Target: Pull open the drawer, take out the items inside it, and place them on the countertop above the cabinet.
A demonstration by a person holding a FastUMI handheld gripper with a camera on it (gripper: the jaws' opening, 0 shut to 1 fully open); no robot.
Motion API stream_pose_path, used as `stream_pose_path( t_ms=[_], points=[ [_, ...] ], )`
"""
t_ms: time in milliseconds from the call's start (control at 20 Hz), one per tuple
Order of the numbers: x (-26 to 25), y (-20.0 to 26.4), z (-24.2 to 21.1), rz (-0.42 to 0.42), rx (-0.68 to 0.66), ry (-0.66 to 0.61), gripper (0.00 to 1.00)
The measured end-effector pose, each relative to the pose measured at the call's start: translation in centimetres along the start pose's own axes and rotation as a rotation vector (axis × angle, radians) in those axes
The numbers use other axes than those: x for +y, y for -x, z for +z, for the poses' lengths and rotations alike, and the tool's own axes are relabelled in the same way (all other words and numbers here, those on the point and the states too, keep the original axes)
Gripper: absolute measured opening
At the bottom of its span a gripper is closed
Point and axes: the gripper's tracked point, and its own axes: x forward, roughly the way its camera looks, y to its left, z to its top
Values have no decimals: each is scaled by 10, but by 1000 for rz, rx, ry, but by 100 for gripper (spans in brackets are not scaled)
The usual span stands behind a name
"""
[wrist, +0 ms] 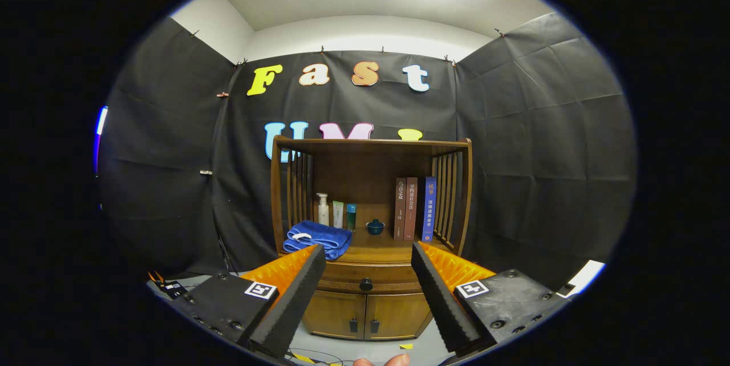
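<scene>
The gripper is hanging in the air with its fingers spread wide and holding nothing, facing a wooden cabinet that is standing well beyond them at 12 o'clock. The drawer is sitting closed just under the countertop, showing in the gap between the fingertips, with its dark round knob dead ahead. Below it, two small doors are also sitting closed. On the countertop, a folded blue towel is lying at 11 o'clock, just past the left fingertip. Behind it three bottles are standing upright in a row near the back panel, and a little teal lidded pot is resting at the middle. At 1 o'clock three books are standing upright side by side, touching, near the slatted right side. A fingertip is showing at 6 o'clock, below the gripper.
</scene>
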Motion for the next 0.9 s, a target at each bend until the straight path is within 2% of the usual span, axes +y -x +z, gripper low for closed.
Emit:
stream_pose_path(
  t_ms=[200, 350, 750, 900],
  points=[
    [-3, -29, -26, -17, 18, -7, 99],
    [-3, -69, -61, -17, 55, -4, 99],
    [0, -173, -210, -11, 241, 2, 99],
    [-5, -207, -253, -25, 280, -8, 99]
  ],
)
